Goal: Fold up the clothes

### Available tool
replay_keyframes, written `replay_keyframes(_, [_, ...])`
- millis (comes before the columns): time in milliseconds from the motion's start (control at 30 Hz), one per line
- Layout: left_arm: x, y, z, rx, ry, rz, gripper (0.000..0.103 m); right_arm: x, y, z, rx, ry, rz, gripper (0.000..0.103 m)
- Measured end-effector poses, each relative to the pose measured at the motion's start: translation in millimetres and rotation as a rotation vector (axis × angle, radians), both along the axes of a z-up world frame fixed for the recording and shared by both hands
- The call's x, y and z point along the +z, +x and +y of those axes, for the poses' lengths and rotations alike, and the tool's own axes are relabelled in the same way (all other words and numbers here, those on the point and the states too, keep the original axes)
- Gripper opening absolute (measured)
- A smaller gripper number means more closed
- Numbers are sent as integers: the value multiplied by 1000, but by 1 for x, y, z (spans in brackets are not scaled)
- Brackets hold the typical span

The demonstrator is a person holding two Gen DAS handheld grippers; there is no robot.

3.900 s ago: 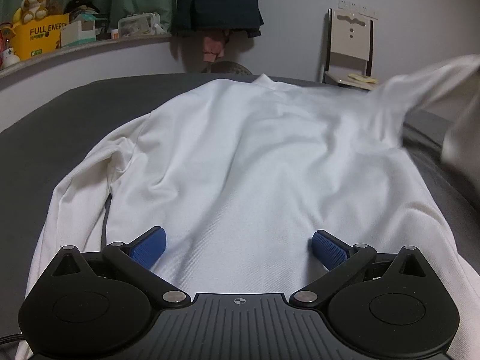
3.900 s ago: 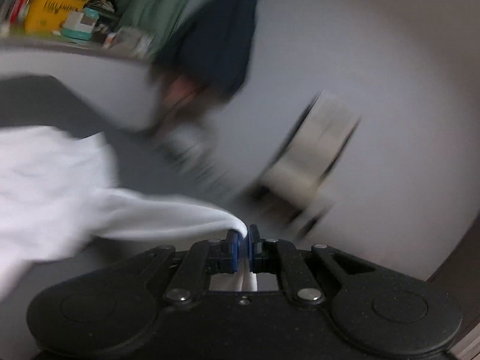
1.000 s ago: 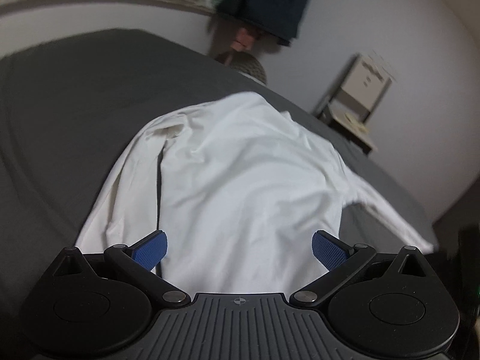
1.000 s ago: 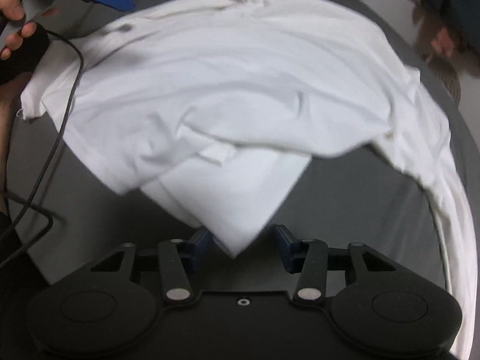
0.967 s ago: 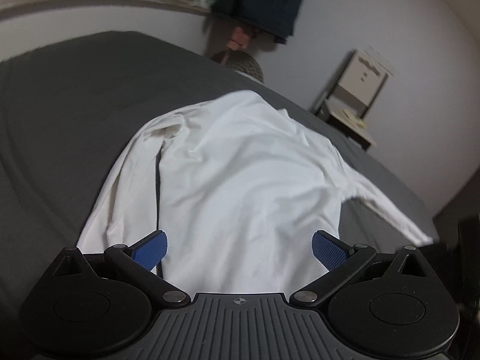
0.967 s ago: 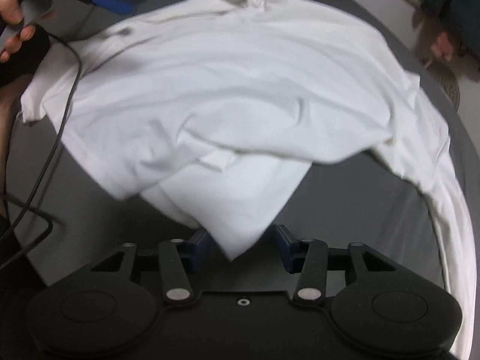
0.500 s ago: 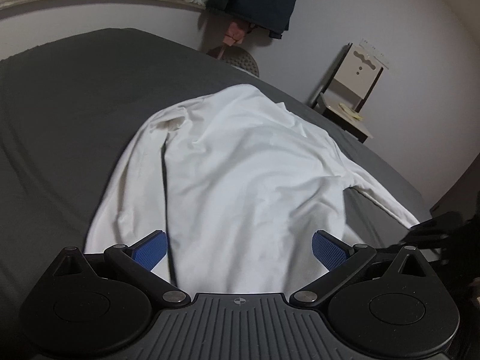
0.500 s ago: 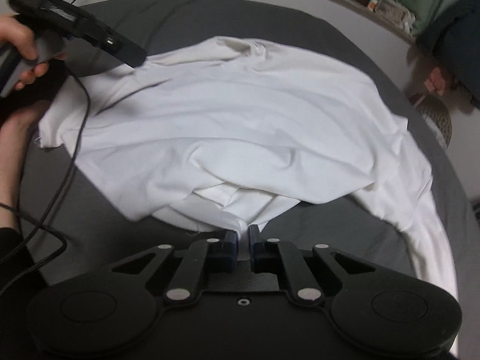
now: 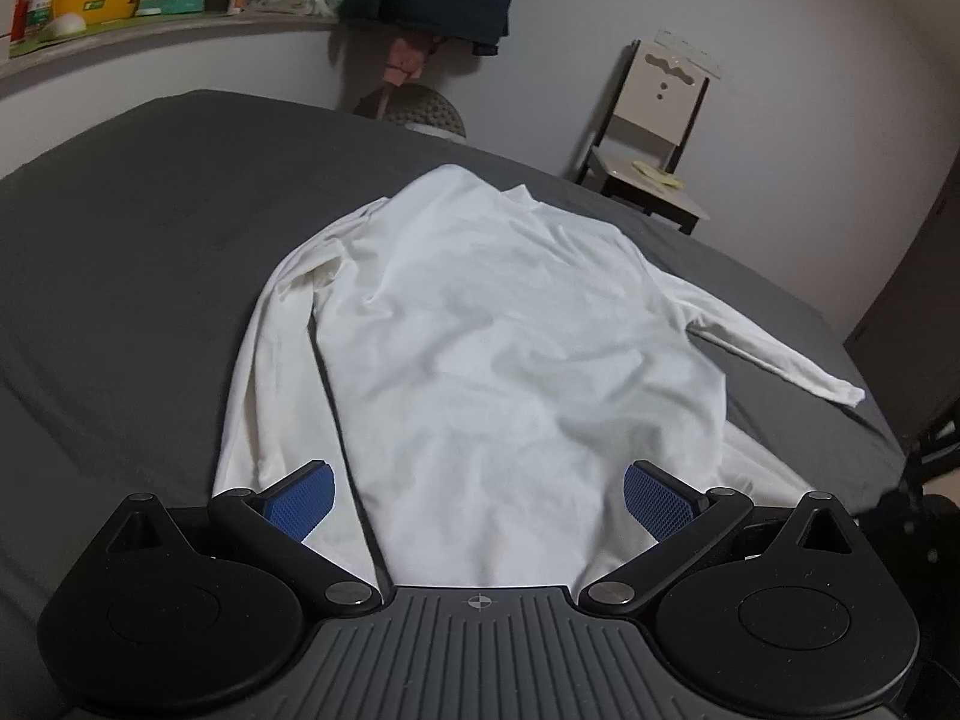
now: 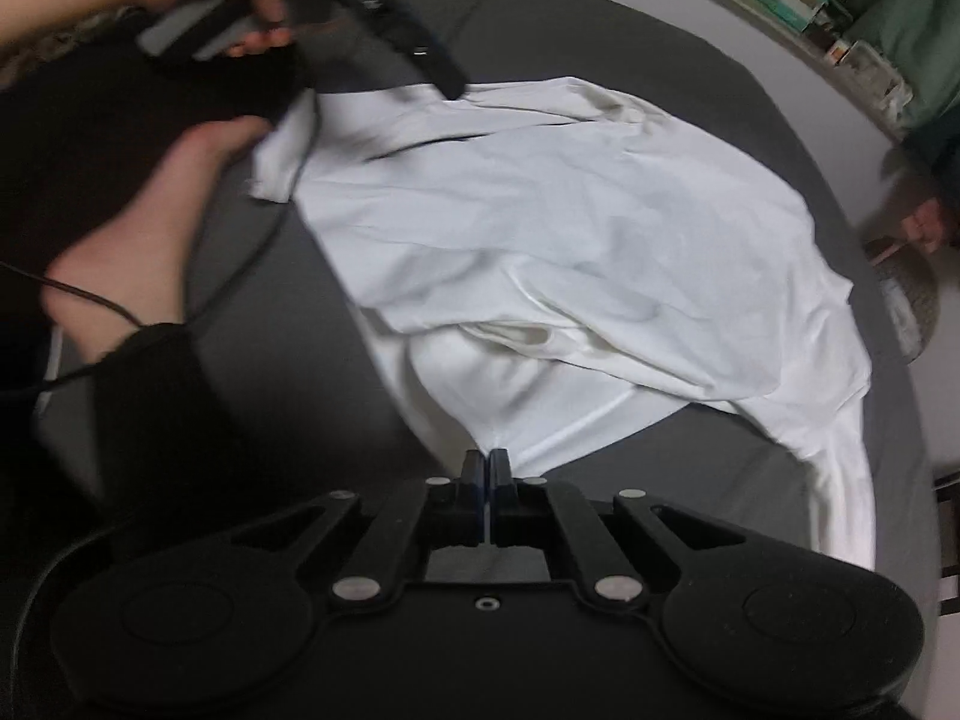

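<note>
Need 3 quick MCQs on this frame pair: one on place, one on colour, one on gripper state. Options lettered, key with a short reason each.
1. Where does the white shirt lie?
A. on the wooden chair
B. spread on the dark grey bed
C. on the shelf

2. What colour are the pads of the left gripper?
A. blue
B. red
C. green

3. How do the jaws of the right gripper stand?
A. wide open over bare sheet
B. out of view
C. shut on a bottom corner of the shirt

Key: 1 B, the shirt lies flat across the grey sheet; 2 A, both pads show blue in the left wrist view; 3 C, white cloth is pinched between the closed jaws.
</note>
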State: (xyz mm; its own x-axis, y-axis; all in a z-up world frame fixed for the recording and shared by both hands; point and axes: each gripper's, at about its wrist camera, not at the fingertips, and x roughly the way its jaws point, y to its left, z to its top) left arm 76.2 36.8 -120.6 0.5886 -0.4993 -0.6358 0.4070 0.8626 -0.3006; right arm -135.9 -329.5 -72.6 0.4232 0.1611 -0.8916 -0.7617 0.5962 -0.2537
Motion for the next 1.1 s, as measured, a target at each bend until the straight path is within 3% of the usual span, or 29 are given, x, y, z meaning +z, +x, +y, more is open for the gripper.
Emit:
replay_keyframes(133, [6,-3,-6,-55,2,-21,103,-7,3,-2,-30,10,4,2])
replay_keyframes(333, [11,-15,-30,-167,4,-93,103,-21,18,-10,-124,107,88,6])
replay_keyframes(467, [17,-28,-46,-242,25,-144,103,-27,28,-18,-193,185,144,25])
replay_keyframes(600, [18,-40,-64,-301,32,-188,103,-4,33,-58,-391,441,208,31])
replay_keyframes(800, [12,-58,-112,-466,95,-251,103,23,28,-140,-730,730,117,53])
replay_keyframes(933, [9,-73,-152,-610,144,-311,103,3,40,-197,-1005,944,90,54])
replay_keyframes(1033, [6,-75,-174,-709,94,-237,103,-33,61,-233,-1210,1153,139,53])
replay_keyframes(1100, [3,-74,-182,-710,47,-205,103,-59,82,-247,-1297,1255,174,53])
